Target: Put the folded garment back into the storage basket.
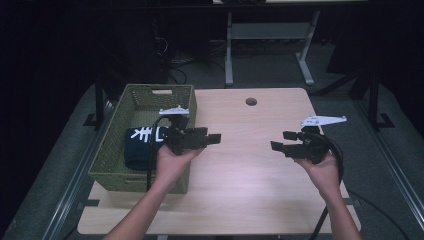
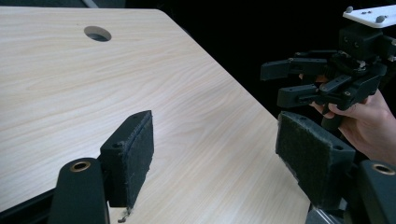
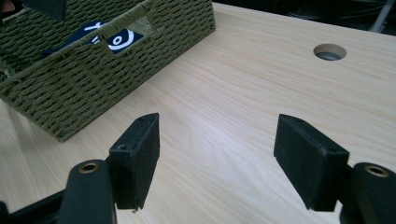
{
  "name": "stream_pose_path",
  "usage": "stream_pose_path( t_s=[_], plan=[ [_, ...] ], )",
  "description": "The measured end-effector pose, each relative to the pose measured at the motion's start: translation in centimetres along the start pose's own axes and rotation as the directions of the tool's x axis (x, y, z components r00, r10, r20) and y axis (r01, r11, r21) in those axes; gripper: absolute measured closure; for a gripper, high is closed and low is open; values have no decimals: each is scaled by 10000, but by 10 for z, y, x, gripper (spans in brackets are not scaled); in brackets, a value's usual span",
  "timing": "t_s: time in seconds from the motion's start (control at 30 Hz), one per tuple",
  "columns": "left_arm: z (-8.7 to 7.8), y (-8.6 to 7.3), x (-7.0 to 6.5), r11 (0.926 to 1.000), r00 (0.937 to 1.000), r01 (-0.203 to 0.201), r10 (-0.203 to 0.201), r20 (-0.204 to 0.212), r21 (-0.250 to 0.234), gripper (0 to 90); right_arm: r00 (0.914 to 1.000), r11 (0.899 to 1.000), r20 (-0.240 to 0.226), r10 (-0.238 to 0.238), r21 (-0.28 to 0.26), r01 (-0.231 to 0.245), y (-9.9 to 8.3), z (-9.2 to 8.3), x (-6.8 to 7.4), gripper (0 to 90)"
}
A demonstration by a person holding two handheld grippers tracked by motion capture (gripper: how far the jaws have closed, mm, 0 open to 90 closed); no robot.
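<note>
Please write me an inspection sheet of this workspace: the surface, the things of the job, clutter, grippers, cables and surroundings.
Surface: light wooden table with a round hole near its far edge; bare in the middle.
Job's things: green woven rectangular basket on the table's left side; folded dark blue cloth with white print lies inside it.
Clutter: nothing seen.
Grippers: left gripper open, nothing between its jaws, held beside the basket; right gripper open and empty, held above the table's right side.
Cables: black cable trails from the left gripper; another loops behind the right hand.
Surroundings: dark room; grey metal table frame behind; cables on the floor.
</note>
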State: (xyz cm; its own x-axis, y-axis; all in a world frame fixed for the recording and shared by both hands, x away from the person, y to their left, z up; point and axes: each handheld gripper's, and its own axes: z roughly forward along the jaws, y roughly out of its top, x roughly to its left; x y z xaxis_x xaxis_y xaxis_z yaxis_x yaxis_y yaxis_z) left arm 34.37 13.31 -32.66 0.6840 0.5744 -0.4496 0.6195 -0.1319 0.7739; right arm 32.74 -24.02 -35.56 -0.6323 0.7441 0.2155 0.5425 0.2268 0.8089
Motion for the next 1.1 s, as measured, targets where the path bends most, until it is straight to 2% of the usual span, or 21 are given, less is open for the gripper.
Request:
stream_pose_path(
  t_s=[0.27,0.6,0.7,1.1],
  plan=[
    [4,-6,-8,9995,9997,-218,216,-77,-218,275,9996,10000,269,21,-49,-20,-9,-10,-6,302],
    [16,-22,-15,9996,9996,-262,263,55,-112,271,9978,9995,600,276,147,-285,-35,-21,-18,296],
    [19,-28,-21,9985,9985,-535,533,-92,-137,271,9974,9994,654,303,123,-312,-39,-23,-19,293],
    [27,-51,-35,9969,9968,-780,781,175,-54,272,9947,9977,769,682,-67,-678,-65,-33,-27,281]
  ],
)
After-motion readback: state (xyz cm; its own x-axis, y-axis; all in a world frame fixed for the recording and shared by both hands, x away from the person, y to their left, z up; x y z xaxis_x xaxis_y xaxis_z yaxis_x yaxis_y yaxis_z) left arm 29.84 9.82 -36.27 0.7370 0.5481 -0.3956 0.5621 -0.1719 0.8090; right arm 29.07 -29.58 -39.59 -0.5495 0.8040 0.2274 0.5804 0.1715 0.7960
